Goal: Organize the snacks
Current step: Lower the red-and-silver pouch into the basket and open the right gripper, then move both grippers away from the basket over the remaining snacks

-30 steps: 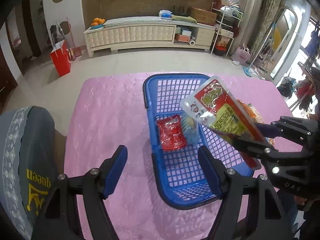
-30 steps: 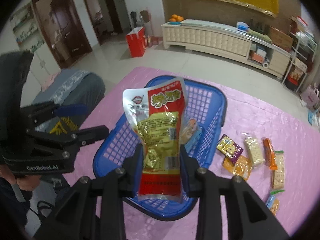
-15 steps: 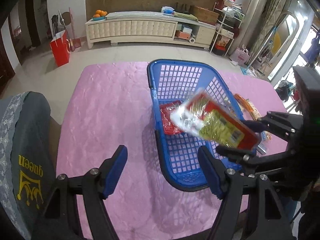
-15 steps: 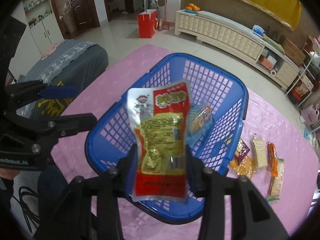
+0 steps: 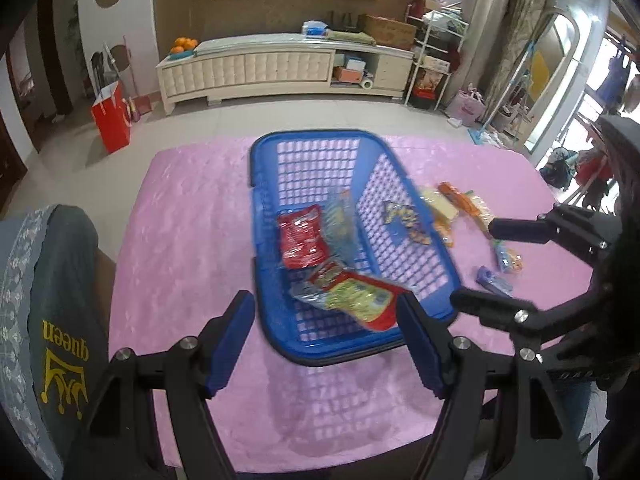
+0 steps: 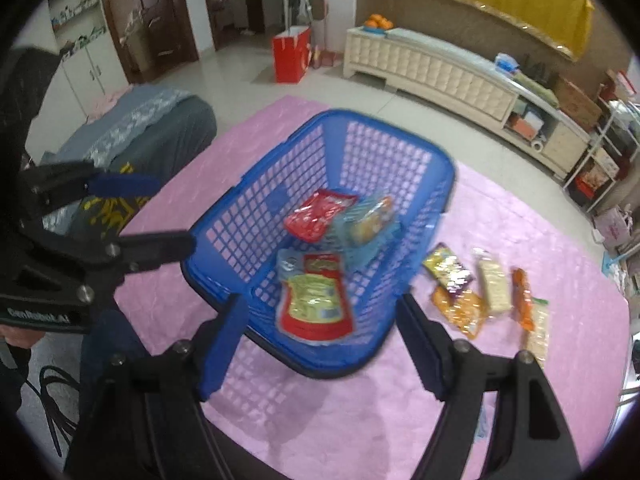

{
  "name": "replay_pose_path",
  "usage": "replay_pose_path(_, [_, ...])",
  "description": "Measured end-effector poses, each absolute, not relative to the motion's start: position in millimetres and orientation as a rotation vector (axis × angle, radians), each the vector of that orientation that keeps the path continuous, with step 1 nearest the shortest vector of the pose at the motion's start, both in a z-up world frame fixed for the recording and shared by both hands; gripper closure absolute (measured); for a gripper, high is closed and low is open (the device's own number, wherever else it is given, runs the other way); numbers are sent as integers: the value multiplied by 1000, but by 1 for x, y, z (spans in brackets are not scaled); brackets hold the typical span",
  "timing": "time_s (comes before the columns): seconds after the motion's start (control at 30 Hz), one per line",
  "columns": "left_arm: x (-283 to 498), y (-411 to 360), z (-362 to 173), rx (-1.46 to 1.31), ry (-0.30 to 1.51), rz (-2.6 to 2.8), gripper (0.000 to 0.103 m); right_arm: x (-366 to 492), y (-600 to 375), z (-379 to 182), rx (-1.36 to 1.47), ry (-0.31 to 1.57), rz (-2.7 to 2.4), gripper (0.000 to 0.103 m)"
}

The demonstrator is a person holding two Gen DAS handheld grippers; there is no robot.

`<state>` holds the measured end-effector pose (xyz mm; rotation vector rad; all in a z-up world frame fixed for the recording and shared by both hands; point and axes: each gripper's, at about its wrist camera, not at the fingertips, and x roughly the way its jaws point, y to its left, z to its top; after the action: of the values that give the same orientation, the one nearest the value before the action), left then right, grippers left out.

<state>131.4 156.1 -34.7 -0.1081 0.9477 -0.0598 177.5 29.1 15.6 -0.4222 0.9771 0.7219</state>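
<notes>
Snacks are spread in two places on the counter, which carries a pink cloth. The blue basket stands in the middle of it. Inside the basket, the red and yellow pouch lies on the grid floor at the near end, flat and free. Beyond it lie a small red packet and a pale blue packet, side by side and touching or almost touching; the blur does not let me say which.

The right gripper hangs over the near rim of the basket. Its jaws are opening and stand wide apart; the pouch shows between them in the right wrist view, but the pads do not touch it. In the left wrist view the right gripper comes in from the right edge with its two fingers clearly apart.

The left gripper is also above the near end of the basket, with its jaws spread and nothing between them. A hand grips its handle at the left edge of the right wrist view.

On the cloth to the right of the basket, outside it, lies a group of loose snacks: a yellow and purple packet, an orange packet, a pale cracker pack and an orange stick, near each other.
</notes>
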Motion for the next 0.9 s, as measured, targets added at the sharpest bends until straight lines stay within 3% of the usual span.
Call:
replay_pose_path(0.43, [147, 49, -12, -7, 913, -162, 29, 177, -64, 45, -329, 948, 629, 23])
replay_pose_path(0.9, [160, -43, -41, -9, 959, -233, 27, 190, -159, 33, -253, 955, 519, 23])
